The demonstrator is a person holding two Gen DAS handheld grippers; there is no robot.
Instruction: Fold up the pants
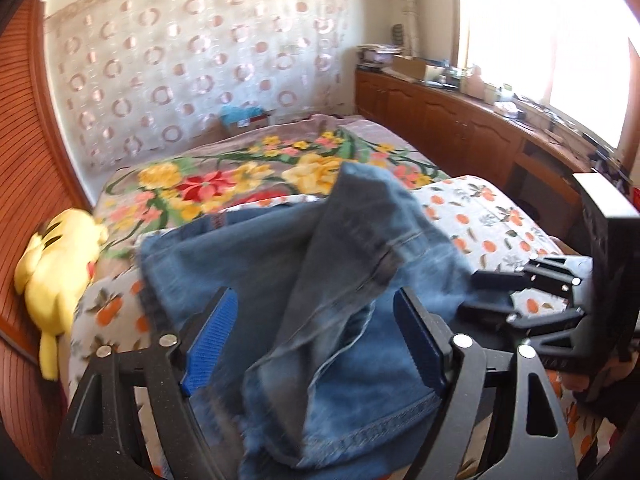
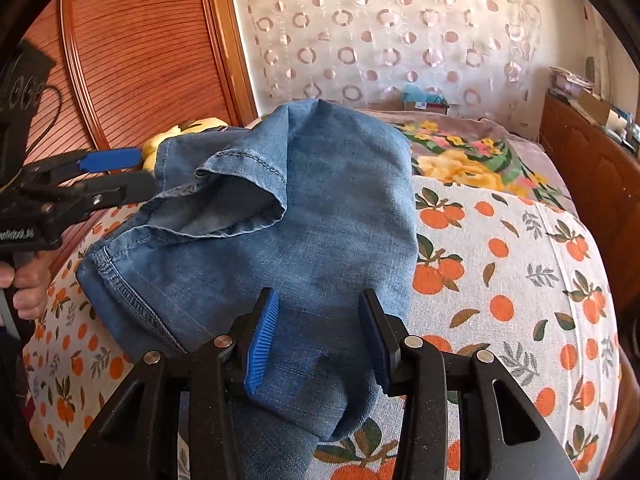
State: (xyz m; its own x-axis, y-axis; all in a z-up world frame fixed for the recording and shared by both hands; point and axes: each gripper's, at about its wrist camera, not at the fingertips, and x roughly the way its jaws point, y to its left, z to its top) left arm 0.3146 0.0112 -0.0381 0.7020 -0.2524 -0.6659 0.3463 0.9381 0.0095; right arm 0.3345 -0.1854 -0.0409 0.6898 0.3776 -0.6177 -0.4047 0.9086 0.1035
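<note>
Now | pants (image 2: 280,208) between both tools | right tool (image 2: 320,344) spread | left tool (image 1: 316,344) spread

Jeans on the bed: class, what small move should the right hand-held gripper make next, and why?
Probably draw the right hand-held gripper back off the jeans. Its jaws stand apart, and the denim, apparently folded over already, lies loose between them on the orange-print sheet, so this grip looks finished.

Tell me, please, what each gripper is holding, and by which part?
Nothing appears to be held. The jeans lie between the right gripper's parted fingers and inside the left gripper's wide jaws, but no pad presses the cloth.
</note>
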